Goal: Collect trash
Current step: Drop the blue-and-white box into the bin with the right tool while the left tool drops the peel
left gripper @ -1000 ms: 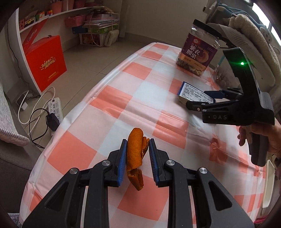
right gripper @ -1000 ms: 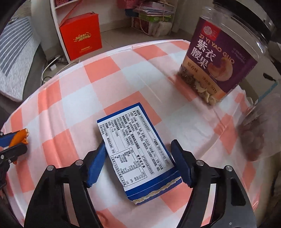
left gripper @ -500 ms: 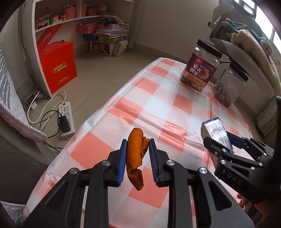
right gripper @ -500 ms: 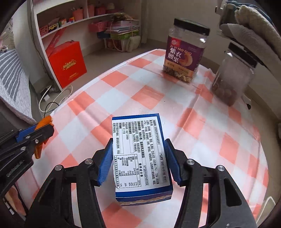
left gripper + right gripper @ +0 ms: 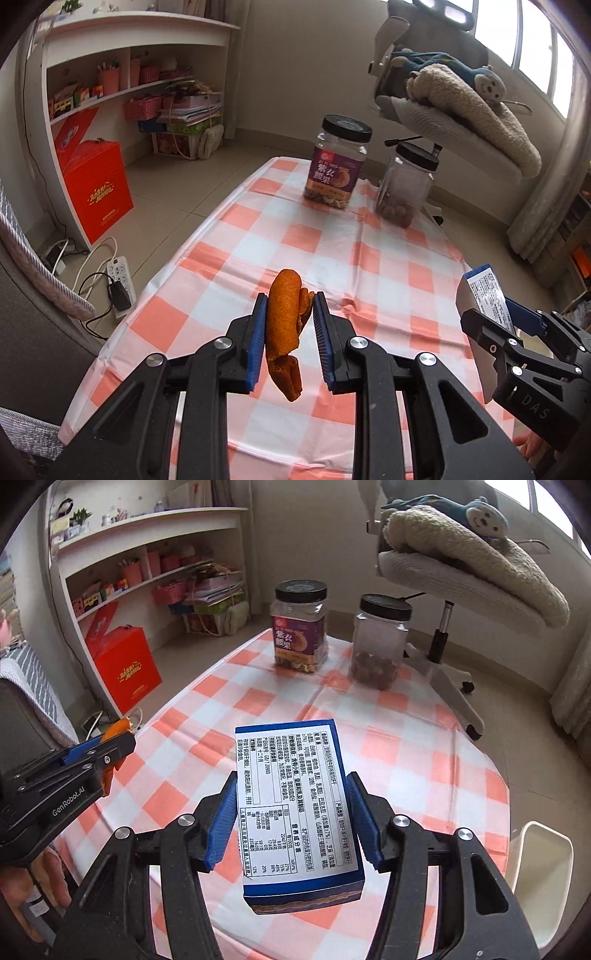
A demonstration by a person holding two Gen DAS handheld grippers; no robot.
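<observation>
Orange peel (image 5: 282, 325) sits clamped in my left gripper (image 5: 288, 332) and the box (image 5: 295, 805) in my right gripper (image 5: 293, 819), both above the table (image 5: 406, 746); I'd keep both squeezed until over the white bin (image 5: 539, 864).

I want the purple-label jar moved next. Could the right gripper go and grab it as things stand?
Probably not yet. The path across the tablecloth to the purple-label jar looks free, but the right gripper is shut on the blue box.
</observation>
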